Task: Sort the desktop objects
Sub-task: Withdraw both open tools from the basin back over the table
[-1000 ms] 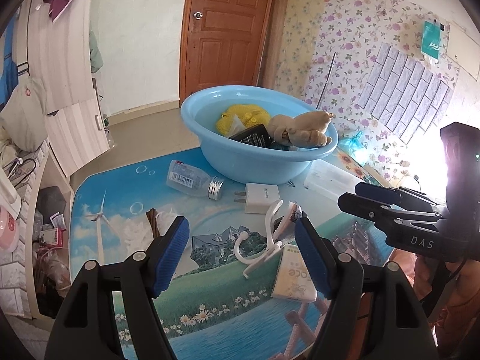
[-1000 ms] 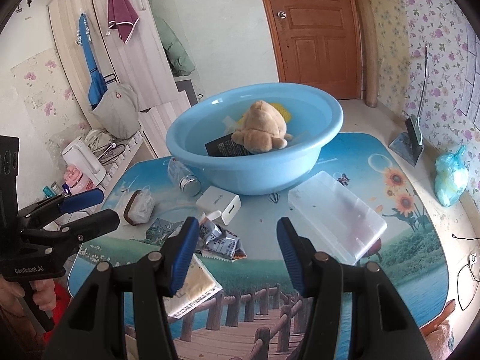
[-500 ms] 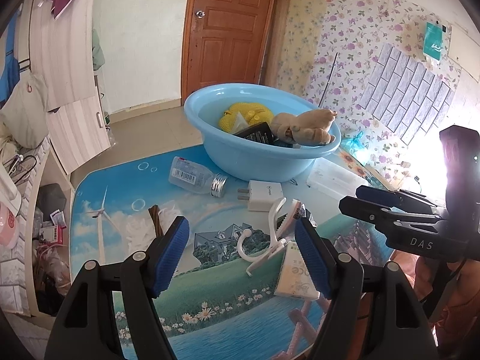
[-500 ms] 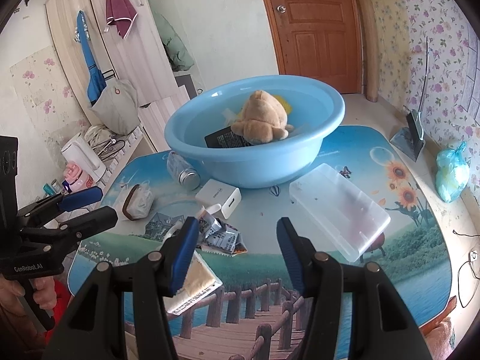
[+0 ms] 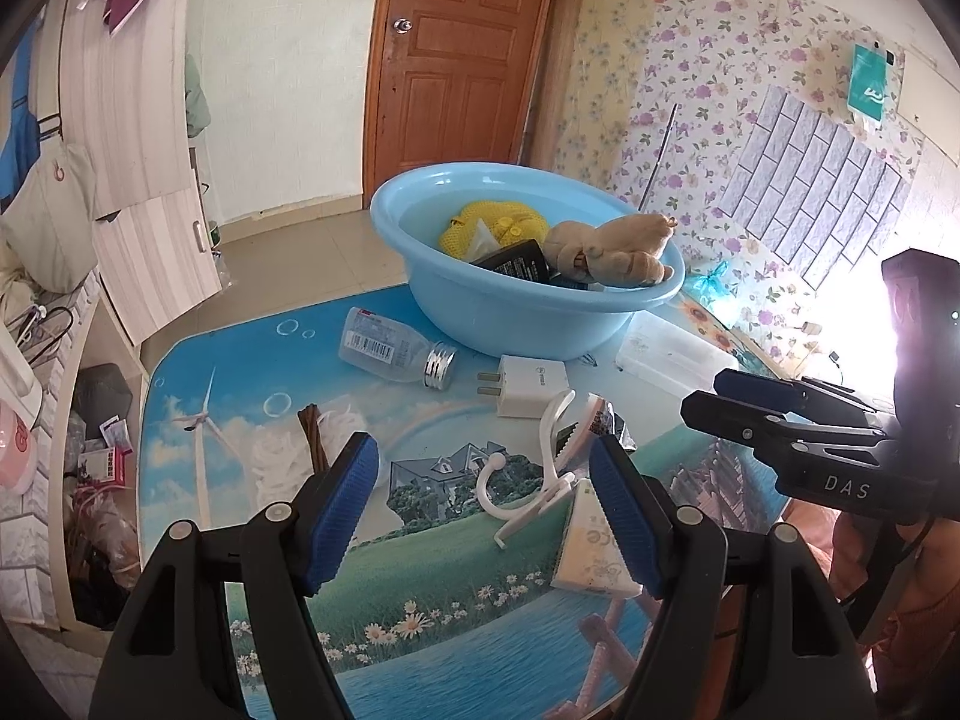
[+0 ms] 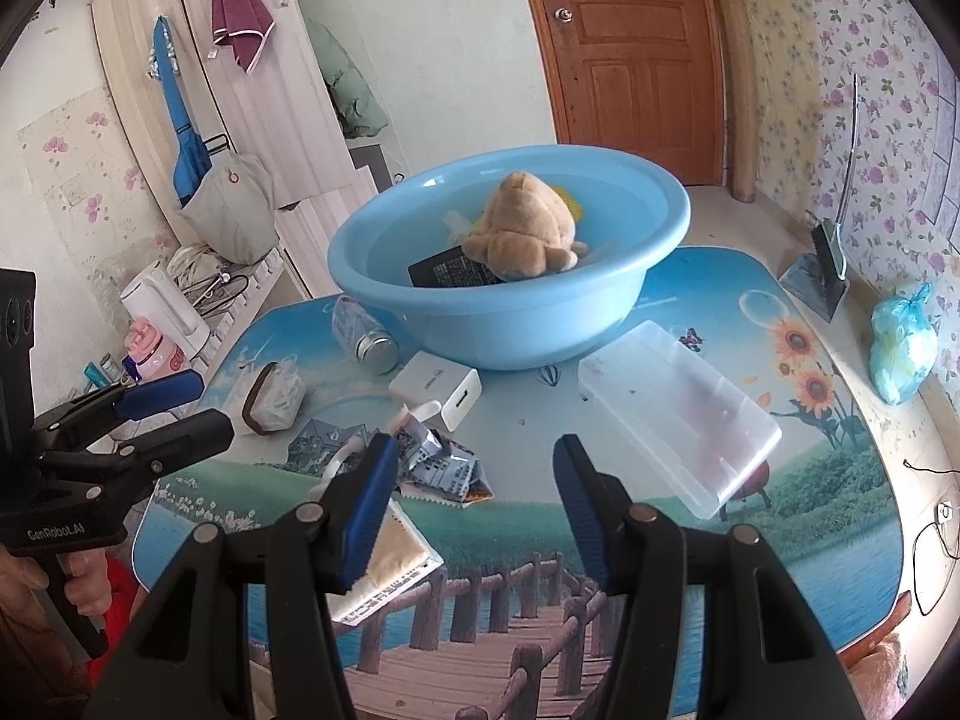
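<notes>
A blue basin (image 5: 480,300) (image 6: 528,336) stands at the table's far side and holds a tan plush toy (image 5: 612,249) (image 6: 522,228), a black box (image 5: 516,267) and a yellow item (image 5: 486,222). In front of it lie a clear bottle (image 5: 390,348), a white charger (image 5: 531,384) (image 6: 438,387), a white hook (image 5: 528,480), a foil packet (image 6: 444,462), a tissue pack (image 5: 591,534) and a clear plastic case (image 6: 678,414). My left gripper (image 5: 483,507) is open and empty above the hook. My right gripper (image 6: 474,498) is open and empty above the packet.
A bagged brown item (image 6: 270,396) lies at the table's left side. A wardrobe (image 6: 240,60), a kettle (image 6: 162,306) and a shelf of clutter stand left of the table. A blue plastic bag (image 6: 903,342) and a dustpan (image 6: 819,264) are on the floor at right.
Both grippers have drifted slightly back and up; the basin and table items sit a little higher in both views. Both stay open and empty.
</notes>
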### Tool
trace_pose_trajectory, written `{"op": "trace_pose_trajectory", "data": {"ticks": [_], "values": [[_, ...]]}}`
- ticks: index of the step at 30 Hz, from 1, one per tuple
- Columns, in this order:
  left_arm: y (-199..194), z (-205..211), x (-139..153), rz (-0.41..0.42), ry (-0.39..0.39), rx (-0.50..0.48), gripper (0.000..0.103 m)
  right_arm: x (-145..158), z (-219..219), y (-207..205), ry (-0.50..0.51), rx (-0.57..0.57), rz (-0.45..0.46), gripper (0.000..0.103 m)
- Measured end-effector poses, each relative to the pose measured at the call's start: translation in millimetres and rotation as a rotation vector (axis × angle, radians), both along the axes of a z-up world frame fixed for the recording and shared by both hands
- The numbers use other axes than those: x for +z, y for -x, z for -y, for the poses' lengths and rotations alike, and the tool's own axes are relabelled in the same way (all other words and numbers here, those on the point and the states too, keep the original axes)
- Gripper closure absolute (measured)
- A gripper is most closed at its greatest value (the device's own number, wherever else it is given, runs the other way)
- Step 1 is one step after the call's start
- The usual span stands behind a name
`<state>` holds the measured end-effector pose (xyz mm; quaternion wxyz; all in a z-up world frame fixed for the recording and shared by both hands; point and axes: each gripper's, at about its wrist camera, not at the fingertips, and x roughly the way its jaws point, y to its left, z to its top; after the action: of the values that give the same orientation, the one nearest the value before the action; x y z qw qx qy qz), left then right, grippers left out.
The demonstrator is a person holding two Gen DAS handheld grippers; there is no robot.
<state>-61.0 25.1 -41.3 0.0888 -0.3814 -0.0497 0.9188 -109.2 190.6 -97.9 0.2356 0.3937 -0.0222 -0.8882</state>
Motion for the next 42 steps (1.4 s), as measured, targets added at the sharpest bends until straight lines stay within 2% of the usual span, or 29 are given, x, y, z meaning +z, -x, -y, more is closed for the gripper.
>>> {"op": "trace_pose_trajectory", "data": {"ticks": [14,28,42], "values": [[-1,0,-2,0.004,0.005,-0.003,0.03,-1,-1,1,-0.005,-0.007,0.004,0.049],[-9,3,-24,0.048,0.0,-0.009,0.03,-15,-4,-3,-0.025,-0.006,0.04,0.049],[-11,2,-24,0.049,0.004,-0.012,0.03,-18,-4,-5,-0.025,-0.01,0.043,0.049]]}}
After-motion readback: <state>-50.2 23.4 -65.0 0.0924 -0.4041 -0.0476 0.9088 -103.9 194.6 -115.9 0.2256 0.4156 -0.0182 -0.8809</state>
